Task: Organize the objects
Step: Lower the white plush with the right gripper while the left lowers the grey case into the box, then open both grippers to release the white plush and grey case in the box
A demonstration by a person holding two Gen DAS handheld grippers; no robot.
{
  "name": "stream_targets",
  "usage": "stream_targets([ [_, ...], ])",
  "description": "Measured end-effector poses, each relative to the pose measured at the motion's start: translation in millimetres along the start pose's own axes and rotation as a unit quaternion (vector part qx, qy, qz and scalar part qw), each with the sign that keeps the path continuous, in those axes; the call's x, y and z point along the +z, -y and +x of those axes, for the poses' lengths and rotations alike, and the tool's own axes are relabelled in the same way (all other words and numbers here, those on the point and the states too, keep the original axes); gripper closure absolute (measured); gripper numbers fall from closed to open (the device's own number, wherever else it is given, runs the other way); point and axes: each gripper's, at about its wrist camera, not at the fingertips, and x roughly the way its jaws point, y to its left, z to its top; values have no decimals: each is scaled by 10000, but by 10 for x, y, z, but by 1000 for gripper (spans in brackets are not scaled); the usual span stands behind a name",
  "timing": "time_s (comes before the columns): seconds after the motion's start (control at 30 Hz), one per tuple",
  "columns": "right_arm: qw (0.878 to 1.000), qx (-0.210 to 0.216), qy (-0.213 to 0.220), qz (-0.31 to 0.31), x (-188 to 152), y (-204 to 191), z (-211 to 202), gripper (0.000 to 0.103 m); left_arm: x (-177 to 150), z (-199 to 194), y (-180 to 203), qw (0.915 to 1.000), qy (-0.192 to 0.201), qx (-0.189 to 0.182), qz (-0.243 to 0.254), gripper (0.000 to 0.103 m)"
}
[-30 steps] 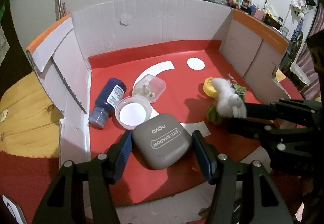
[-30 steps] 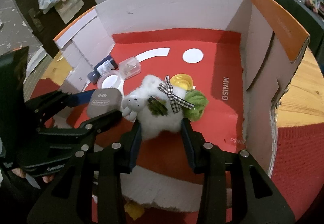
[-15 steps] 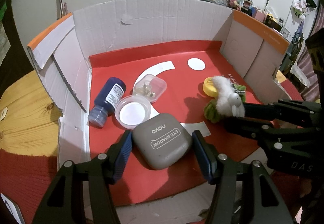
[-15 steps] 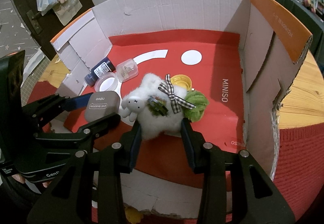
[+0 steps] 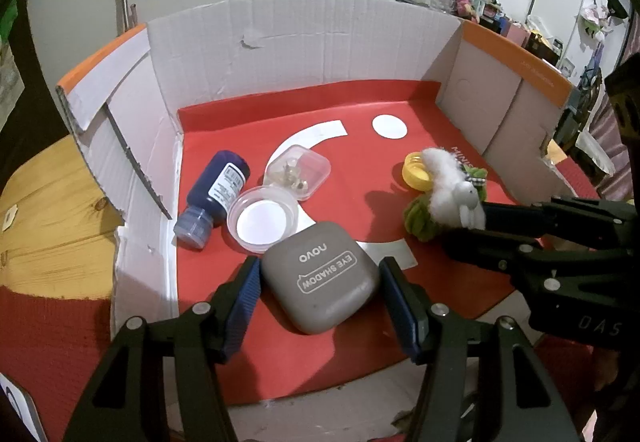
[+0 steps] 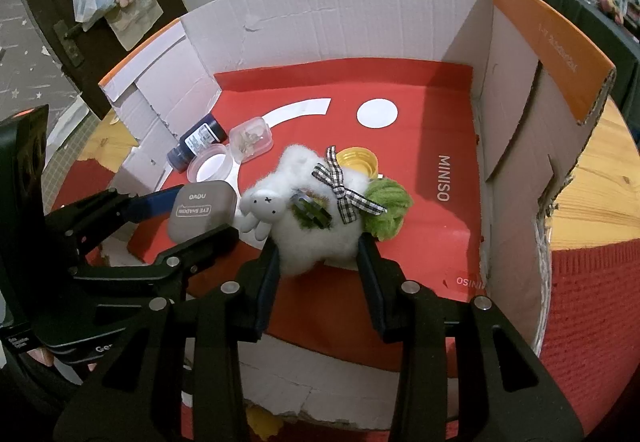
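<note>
- Your left gripper (image 5: 320,300) is clamped on the grey eye-shadow case (image 5: 319,276), one blue pad against each side; the case sits at the near edge of the red floor of the cardboard box (image 5: 320,38)
- Your right gripper (image 6: 318,262) is closed on the fluffy white plush (image 6: 316,210), squeezing its near end; the plush wears a checked bow and has a green woolly tuft at its right side
- The case and the plush's small rabbit face are just beside each other, near the front of the box
- Just past the case lies a round clear lid (image 5: 262,218), touching a dark blue bottle (image 5: 214,198) lying on its side to the left
- Behind the lid is a small clear tub (image 5: 298,172) with bits inside
- A yellow cap (image 6: 357,160) sits right behind the plush
- Farther back the red floor shows a white arc and a white dot, then the back wall of the box
</note>
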Motion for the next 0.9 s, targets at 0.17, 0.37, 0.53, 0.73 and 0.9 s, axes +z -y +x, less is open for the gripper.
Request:
stream_targets([
  [0.17,10000,-5,11,-3,-3,4,-7,67,-2,-1,6,10000,11,29,19,41],
  [0.37,10000,8,30,-8,-11,9,-14,66,2,-7,9,10000,20,25,10,41],
  [0.53,10000,56,78,-6,-18,10,-38,63,2,-30,13,9999,49,85,73,41],
  [0.73,9999,73,114,-60,-31,-22,-76,55,-2,-90,10,9999,94,102,73,41],
  [0.9,9998,63,154,-59,-50,-31,-114,54,-15,-117,22,9998,104,116,79,41],
])
